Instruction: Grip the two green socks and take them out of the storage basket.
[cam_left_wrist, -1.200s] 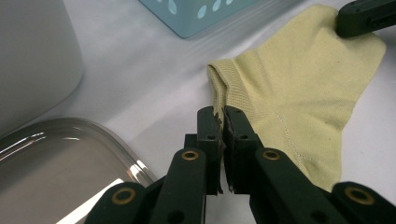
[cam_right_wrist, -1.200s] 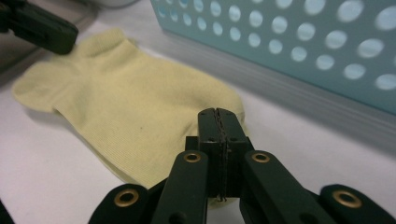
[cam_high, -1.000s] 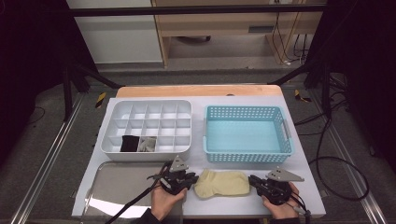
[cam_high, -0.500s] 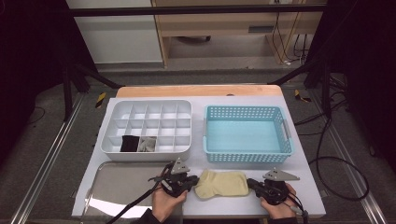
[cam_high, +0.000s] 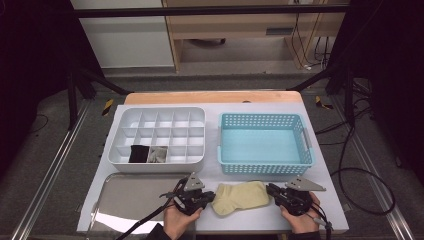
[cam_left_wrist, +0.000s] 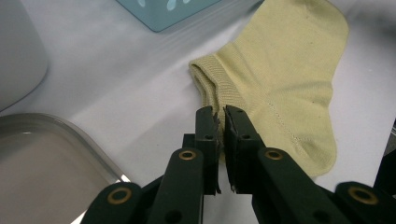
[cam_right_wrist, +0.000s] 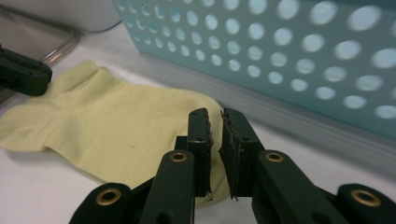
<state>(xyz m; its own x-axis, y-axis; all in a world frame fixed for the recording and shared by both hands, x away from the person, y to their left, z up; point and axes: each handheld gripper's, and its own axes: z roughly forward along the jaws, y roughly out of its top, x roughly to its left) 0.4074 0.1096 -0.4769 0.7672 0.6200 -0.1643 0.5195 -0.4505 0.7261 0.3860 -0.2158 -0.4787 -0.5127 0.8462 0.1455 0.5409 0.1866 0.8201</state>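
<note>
A pale yellow sock (cam_high: 240, 197) lies flat on the white table near its front edge, between my two grippers. My left gripper (cam_high: 210, 199) is at the cuff end. In the left gripper view its jaws (cam_left_wrist: 219, 114) have just been closing and stand nearly together, pinching the cuff edge of the sock (cam_left_wrist: 280, 70). My right gripper (cam_high: 272, 192) is at the toe end. In the right gripper view its jaws (cam_right_wrist: 215, 116) have just been opening and stand a narrow gap apart at the toe of the sock (cam_right_wrist: 116, 116), with no cloth seen between them.
Behind the sock stands a light blue perforated basket (cam_high: 265, 120). To its left, a white compartment tray (cam_high: 156, 114) holds a dark rolled item (cam_high: 138, 153) and a grey one (cam_high: 160, 154). A metal tray (cam_high: 125, 200) lies at the front left beside my left hand.
</note>
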